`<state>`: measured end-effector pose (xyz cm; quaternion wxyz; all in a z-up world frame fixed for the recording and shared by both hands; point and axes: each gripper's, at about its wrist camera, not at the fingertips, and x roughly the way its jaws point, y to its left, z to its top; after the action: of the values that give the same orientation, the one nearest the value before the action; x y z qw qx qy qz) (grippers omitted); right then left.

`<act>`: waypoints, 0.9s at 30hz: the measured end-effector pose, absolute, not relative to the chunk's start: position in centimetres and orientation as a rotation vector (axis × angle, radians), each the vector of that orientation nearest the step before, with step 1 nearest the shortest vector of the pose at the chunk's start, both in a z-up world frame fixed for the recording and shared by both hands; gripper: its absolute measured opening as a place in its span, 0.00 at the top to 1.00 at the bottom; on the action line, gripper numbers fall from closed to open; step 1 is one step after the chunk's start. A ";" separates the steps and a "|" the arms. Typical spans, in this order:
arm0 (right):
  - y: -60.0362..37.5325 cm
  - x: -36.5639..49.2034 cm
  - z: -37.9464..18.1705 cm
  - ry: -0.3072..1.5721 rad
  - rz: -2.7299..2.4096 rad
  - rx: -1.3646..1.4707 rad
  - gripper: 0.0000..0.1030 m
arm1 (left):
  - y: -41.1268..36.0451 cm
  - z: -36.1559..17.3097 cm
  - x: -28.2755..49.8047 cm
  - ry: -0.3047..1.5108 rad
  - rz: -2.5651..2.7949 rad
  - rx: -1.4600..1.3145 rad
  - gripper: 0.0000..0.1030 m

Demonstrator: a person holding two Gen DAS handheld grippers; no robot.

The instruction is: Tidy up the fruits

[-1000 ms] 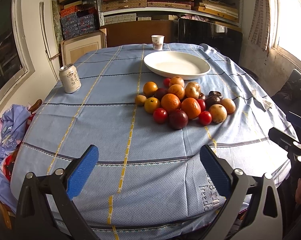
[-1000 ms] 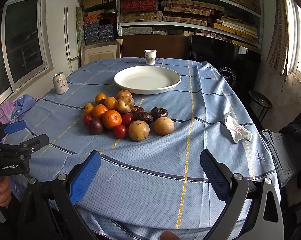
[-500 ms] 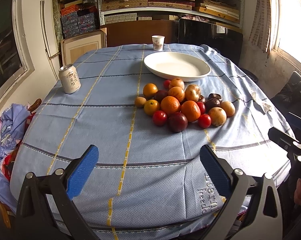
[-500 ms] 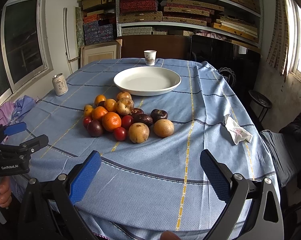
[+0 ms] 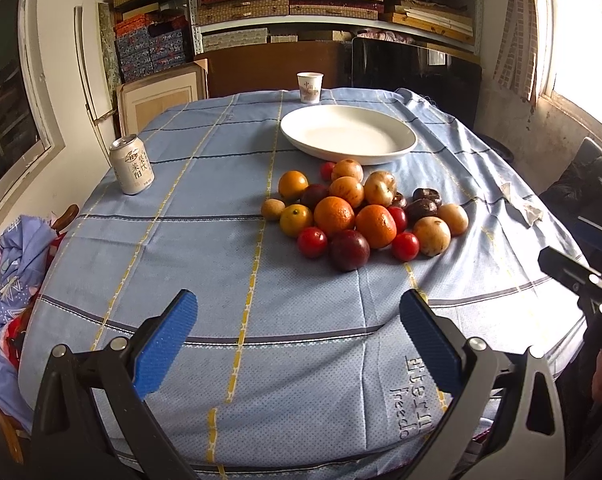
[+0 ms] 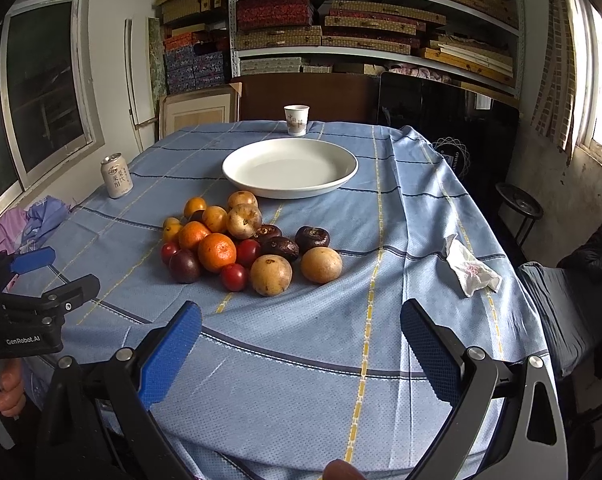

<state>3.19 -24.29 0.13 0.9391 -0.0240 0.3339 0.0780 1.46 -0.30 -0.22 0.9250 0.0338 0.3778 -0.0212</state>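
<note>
The left gripper [image 5: 297, 330], black-framed with blue ribbed pads, hangs over the near edge of the table, jaws spread wide with nothing between them. The right gripper [image 6: 301, 334], of the same make, sits over the near right part of the table, likewise wide open and empty. Each appears at the margin of the other's view, held in a hand [image 6: 7, 394]. The table carries a light blue woven tablecloth with yellow and dark stripes [image 5: 205, 216]. The fruit lies in one loose heap [image 5: 357, 210] near the middle of the table, towards its right side — oranges [image 5: 375, 220], small red tomatoes [image 5: 312, 241], a dark purple plum [image 5: 349, 249], tan round fruits [image 6: 270, 274] and two wrinkled dark brown fruits [image 6: 312, 237], most of them touching a neighbour. A wide white oval ceramic dish [image 6: 290, 167] stands just behind the heap, towards the far edge; nothing lies in it. A small white paper cup with red print [image 5: 309, 87] stands upright at the far edge, behind the dish. A pale drinks can with dark lettering [image 5: 131, 164] stands upright near the left edge, well apart from the fruit. A crumpled white tissue [image 6: 471, 266] lies near the right edge — clear of the heap.
</note>
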 end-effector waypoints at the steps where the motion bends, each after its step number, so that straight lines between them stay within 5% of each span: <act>1: -24.4 3.2 0.1 0.679 0.158 -0.052 0.03 | -0.3 -0.5 1.6 0.784 -0.044 0.074 0.04; 17: -23.1 8.0 -4.3 0.713 0.284 -0.099 0.03 | 1.5 -4.6 7.3 0.839 -0.149 0.069 0.04; 22: -21.5 11.6 -5.6 0.791 0.312 -0.131 0.33 | 2.1 -5.2 8.8 0.843 -0.196 0.052 0.06; 27: -20.6 13.7 -6.9 0.853 0.338 -0.140 0.34 | 2.5 -5.2 9.3 0.842 -0.241 0.023 0.06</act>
<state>13.66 -20.59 -6.90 0.8943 -0.0677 0.4112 0.1628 9.34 2.54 -5.15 0.9055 0.0113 0.4077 -0.1167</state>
